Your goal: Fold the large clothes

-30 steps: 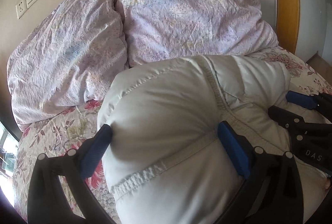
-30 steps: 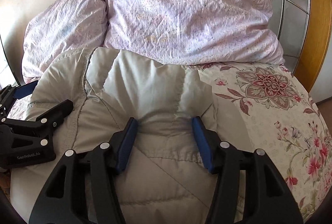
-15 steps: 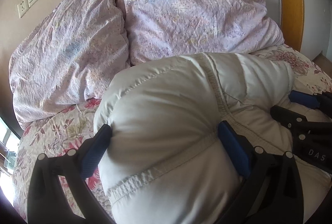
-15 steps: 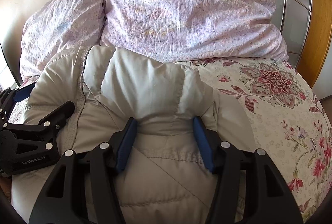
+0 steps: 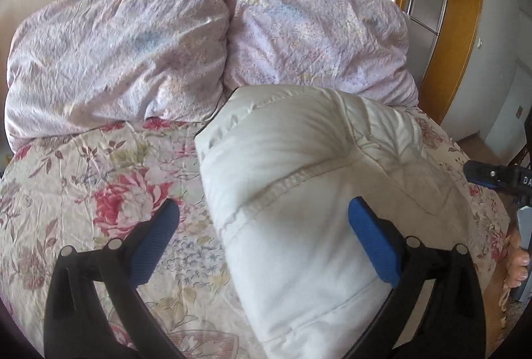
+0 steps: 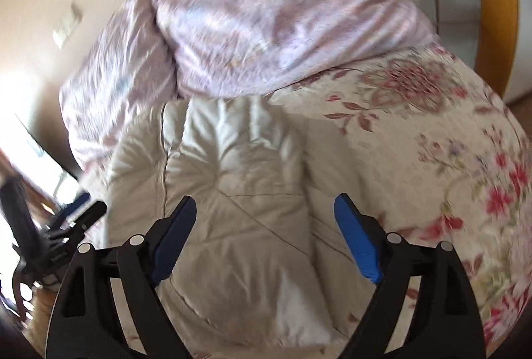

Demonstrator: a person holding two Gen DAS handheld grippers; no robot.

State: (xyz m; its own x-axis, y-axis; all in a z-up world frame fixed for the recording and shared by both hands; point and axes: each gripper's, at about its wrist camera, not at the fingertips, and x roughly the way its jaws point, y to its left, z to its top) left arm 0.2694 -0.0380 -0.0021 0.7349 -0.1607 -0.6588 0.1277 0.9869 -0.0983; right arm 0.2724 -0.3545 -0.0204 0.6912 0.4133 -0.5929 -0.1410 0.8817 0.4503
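On the bed, just in front of the two lilac pillows [image 5: 133,53], the pale puffer jacket [image 5: 299,192] lies bundled into a thick fold on the floral bedspread [image 5: 83,192]. And there go the jaws of the right hand-held gripper [image 6: 264,236] — they have just been opening, and now they stand spread, blue pads clear of the quilted fabric that lies between and below them. Over on the other side, the left hand-held gripper [image 5: 262,242] is spread wide too: its left pad hangs over bare bedspread, its right pad sits at the jacket's flank, though whether it touches I cannot tell. This looks like the release after a fold. To do it well, I'd say lift both tools straight away from the padding without snagging a seam, since the puffy fill looks springy and may want to unroll. Then pressing the bundle flat, or taking a firm bite on the far edge [image 5: 282,99] with both tools together, should keep the next fold square.
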